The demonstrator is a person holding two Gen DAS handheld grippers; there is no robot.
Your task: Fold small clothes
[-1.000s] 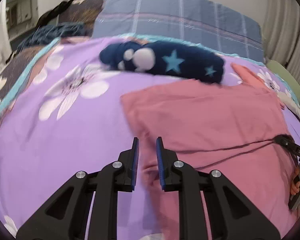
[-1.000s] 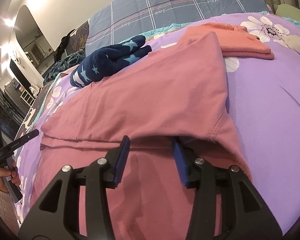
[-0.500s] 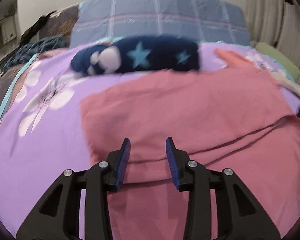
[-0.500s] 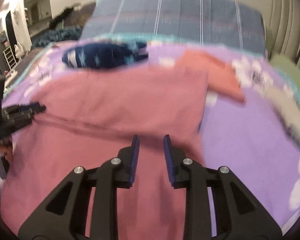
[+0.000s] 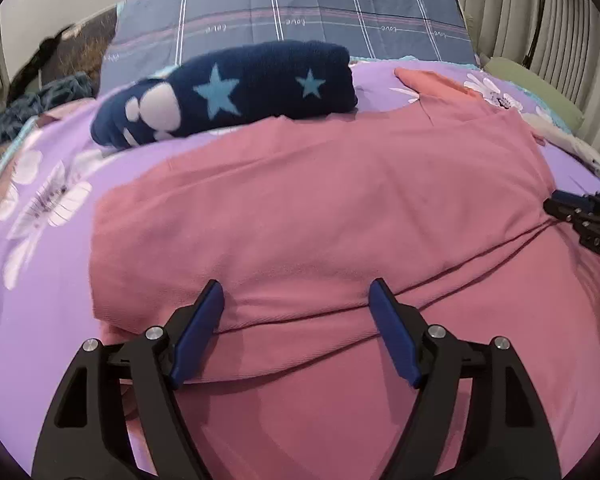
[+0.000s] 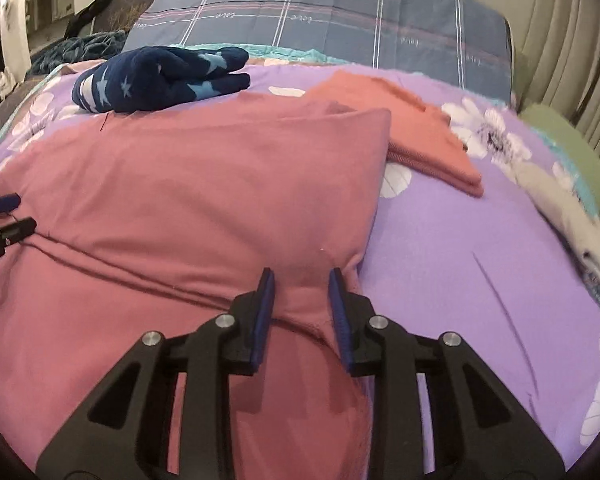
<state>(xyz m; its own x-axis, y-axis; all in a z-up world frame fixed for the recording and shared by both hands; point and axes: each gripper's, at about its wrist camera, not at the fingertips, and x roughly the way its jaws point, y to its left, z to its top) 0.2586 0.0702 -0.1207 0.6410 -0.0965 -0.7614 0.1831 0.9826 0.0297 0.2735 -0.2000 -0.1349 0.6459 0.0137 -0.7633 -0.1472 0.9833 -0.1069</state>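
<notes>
A dusty-pink garment (image 5: 320,208) lies folded over on the purple flowered bedspread (image 5: 40,264); it also shows in the right wrist view (image 6: 188,200). My left gripper (image 5: 296,300) is open wide over the garment's near fold edge, holding nothing. My right gripper (image 6: 300,280) stands partly open with a bunched ridge of the garment's right edge between its fingers, not clamped. The right gripper's tips (image 5: 560,204) show at the right edge of the left wrist view, and the left gripper's tips (image 6: 8,216) at the left edge of the right wrist view.
A navy star-patterned plush garment (image 5: 236,92) lies behind the pink one. A folded orange-pink garment (image 6: 412,136) lies at the back right. A blue plaid pillow (image 6: 320,20) lies along the headboard side. A white cloth (image 6: 572,216) and a green one (image 6: 568,148) lie at the right.
Both grippers moved toward the garment's near fold. The left jaws opened from nearly shut to wide. The right jaws narrowed, then widened a little around the garment's right edge.
</notes>
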